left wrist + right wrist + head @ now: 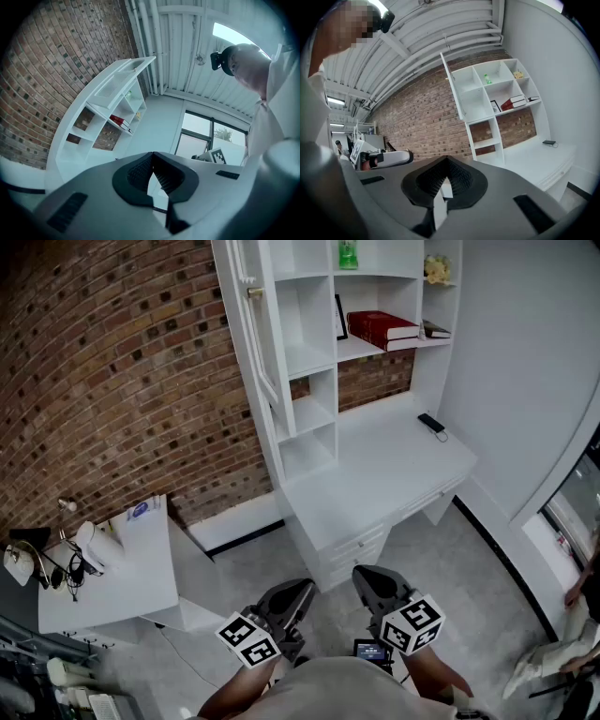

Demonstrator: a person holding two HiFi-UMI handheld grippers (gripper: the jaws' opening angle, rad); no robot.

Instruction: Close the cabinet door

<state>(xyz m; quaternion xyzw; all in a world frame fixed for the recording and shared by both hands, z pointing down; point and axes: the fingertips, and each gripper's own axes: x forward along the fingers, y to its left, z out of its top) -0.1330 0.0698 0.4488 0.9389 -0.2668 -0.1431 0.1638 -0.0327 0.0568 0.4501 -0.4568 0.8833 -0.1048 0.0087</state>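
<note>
Cabinet door (251, 329) open, left claw (302, 589) and right claw (364, 576) closed, empty

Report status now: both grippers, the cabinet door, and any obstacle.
Grippers: left gripper and right gripper shut, empty, held low. Task: cabinet door open, untouched. Nothing visible in its swing path.
</note>
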